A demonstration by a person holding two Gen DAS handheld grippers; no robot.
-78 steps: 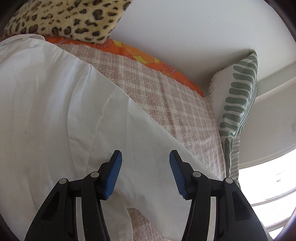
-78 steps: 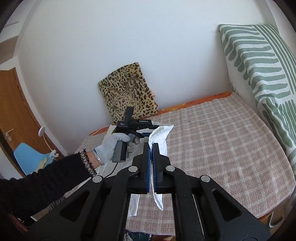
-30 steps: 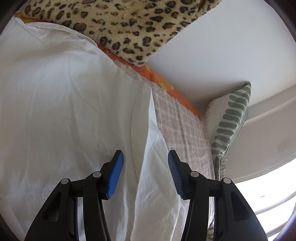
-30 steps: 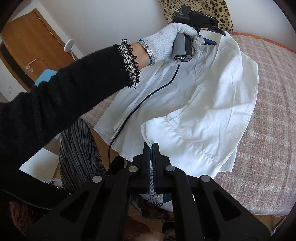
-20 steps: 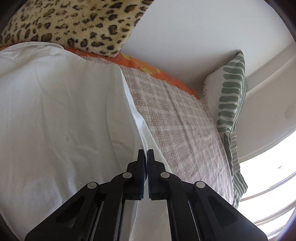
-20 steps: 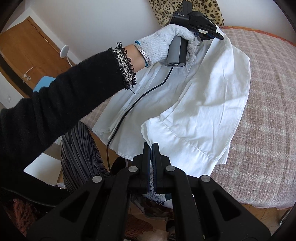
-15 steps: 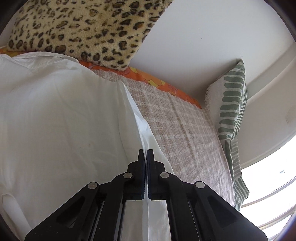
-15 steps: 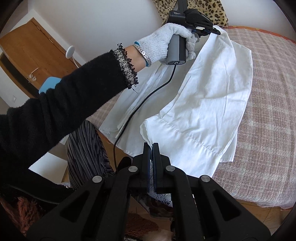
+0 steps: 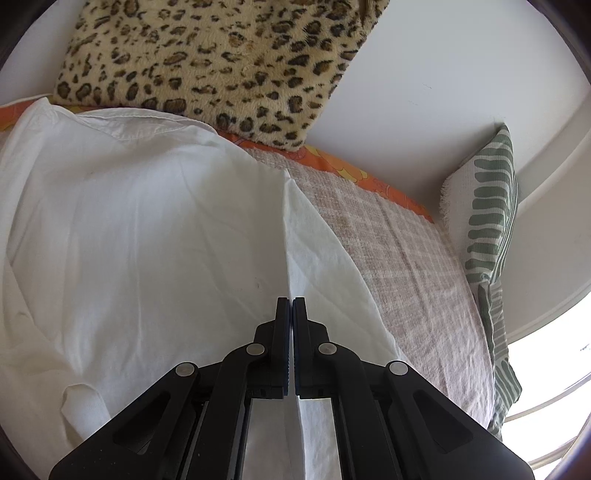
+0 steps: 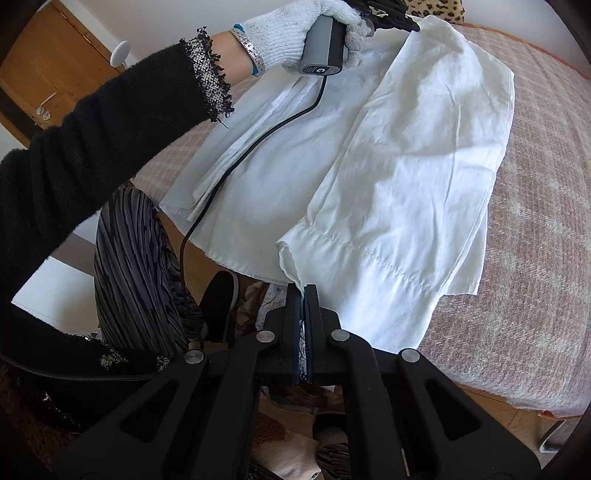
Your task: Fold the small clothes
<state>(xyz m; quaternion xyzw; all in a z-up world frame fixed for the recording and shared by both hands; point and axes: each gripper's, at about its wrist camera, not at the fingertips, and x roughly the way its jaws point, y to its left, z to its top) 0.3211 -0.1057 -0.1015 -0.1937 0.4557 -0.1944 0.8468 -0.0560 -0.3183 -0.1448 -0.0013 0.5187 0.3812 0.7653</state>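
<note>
A white shirt [image 10: 406, 166] lies spread over the bed, its right half folded back across the middle. My right gripper [image 10: 303, 288] is shut on the hem corner of that folded half, near the bed's front edge. At the far end a gloved hand holds my left gripper [image 10: 412, 26], which pinches the shirt's upper edge. In the left wrist view the left gripper [image 9: 292, 301] is shut on a raised crease of the white shirt [image 9: 147, 240], which runs away from the jaws toward the collar [image 9: 122, 123].
A leopard-print cushion [image 9: 221, 62] leans on the wall behind the collar. A green-striped pillow [image 9: 487, 229] stands at the right end of the checked bedspread [image 10: 546, 221]. A black sleeve [image 10: 92, 147], a cable [image 10: 251, 144] and a striped skirt [image 10: 136, 258] are at the left; a wooden door [image 10: 48, 74] is beyond.
The left gripper closed from open onto the shirt's fold and lifted it a little. The right gripper sank toward the bed's front edge with the hem corner in it.
</note>
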